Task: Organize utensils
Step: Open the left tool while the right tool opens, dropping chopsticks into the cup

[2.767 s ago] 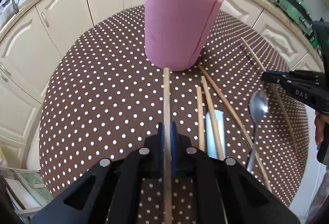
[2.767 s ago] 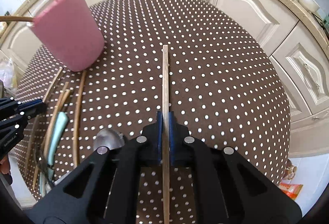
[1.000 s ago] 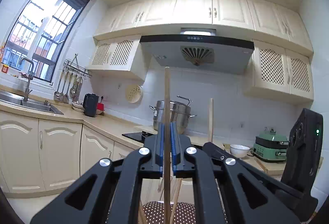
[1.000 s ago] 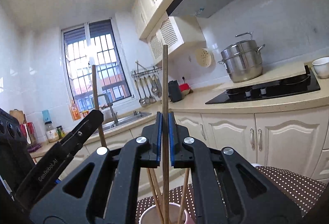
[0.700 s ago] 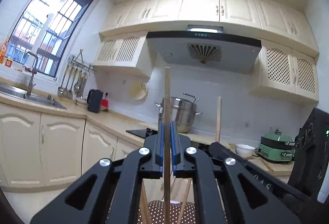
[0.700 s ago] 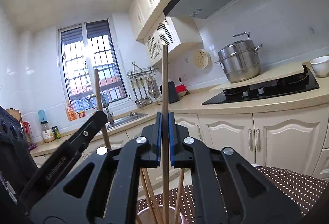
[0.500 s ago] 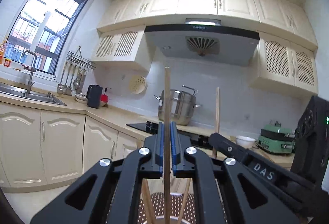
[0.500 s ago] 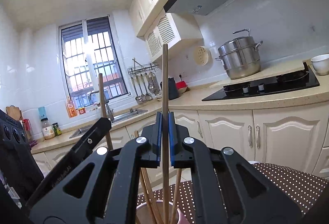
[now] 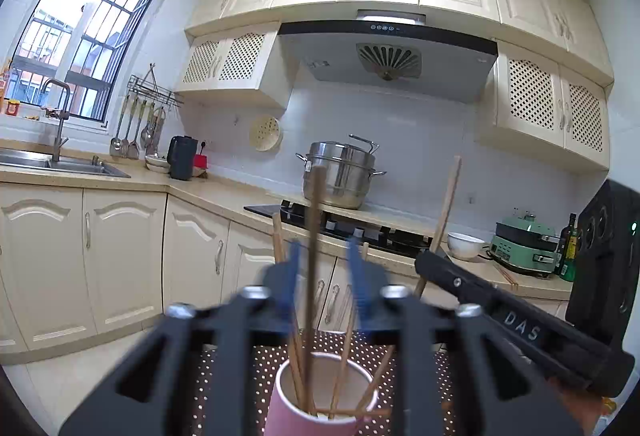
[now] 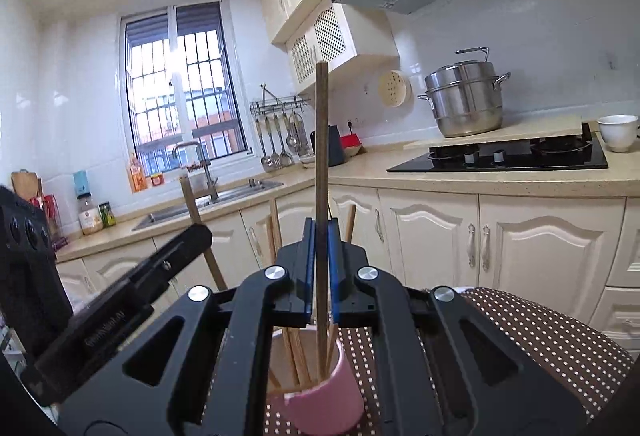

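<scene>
Left wrist view: we see the left tool point(image 9: 323, 272) with its blue-padded fingers point(image 9: 291, 276) spread apart, a thin wooden chopstick point(image 9: 313, 236) standing loose between them, touching neither pad as far as we can tell. Its lower end sits inside the pink cylindrical cup point(image 9: 316, 406), which holds several other wooden chopsticks point(image 9: 344, 352) leaning at different angles. Cup stands on the brown white-dotted tabletop point(image 9: 240, 372), just below the tool.

Right wrist view: right tool point(image 10: 321, 272) is clamped on a second, upright wooden chopstick point(image 10: 321, 139), blue pads point(image 10: 307, 268) pressed against it on both sides. Its lower end reaches down into the same pink cup point(image 10: 324, 396), directly under the tool.

Both tools are side by side over the cup; the right tool's black body point(image 9: 520, 328) shows at the right of the left view. Behind: cream cabinets point(image 10: 520, 256) and steel steamer pot point(image 10: 464, 99) on the kitchen counter.
</scene>
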Demonstrator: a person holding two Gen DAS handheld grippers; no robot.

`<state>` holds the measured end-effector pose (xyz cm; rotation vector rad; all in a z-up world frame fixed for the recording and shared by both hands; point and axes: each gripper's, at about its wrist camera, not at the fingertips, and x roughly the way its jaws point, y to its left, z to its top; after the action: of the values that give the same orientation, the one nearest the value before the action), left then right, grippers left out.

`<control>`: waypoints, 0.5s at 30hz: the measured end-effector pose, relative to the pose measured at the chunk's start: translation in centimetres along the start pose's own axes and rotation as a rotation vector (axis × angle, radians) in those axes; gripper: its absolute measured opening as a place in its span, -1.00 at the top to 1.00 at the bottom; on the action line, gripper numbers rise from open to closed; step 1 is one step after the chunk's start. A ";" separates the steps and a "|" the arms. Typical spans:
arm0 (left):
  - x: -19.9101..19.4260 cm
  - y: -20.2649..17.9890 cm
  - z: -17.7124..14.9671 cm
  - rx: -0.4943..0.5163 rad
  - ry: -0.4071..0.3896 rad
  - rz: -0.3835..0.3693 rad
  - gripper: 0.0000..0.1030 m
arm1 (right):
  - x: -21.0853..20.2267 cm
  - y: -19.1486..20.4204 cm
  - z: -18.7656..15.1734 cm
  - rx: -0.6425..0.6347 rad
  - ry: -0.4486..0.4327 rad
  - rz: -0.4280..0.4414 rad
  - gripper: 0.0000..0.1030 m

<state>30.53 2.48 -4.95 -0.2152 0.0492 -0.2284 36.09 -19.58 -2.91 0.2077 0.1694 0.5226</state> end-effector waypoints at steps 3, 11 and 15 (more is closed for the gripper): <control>-1.0 -0.1 0.1 0.006 0.016 0.008 0.29 | -0.6 0.2 -0.3 -0.006 0.016 -0.011 0.87; -2.9 0.3 0.4 -0.001 0.072 0.058 -0.06 | -1.4 0.8 -1.0 -0.007 0.055 -0.041 0.87; -3.4 0.3 0.6 0.020 0.097 0.078 -0.11 | -1.7 1.2 -1.3 -0.012 0.069 -0.047 0.86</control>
<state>27.29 3.65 -4.38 -0.1816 0.1514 -0.1611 33.82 -19.25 -3.67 0.1732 0.2380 0.4839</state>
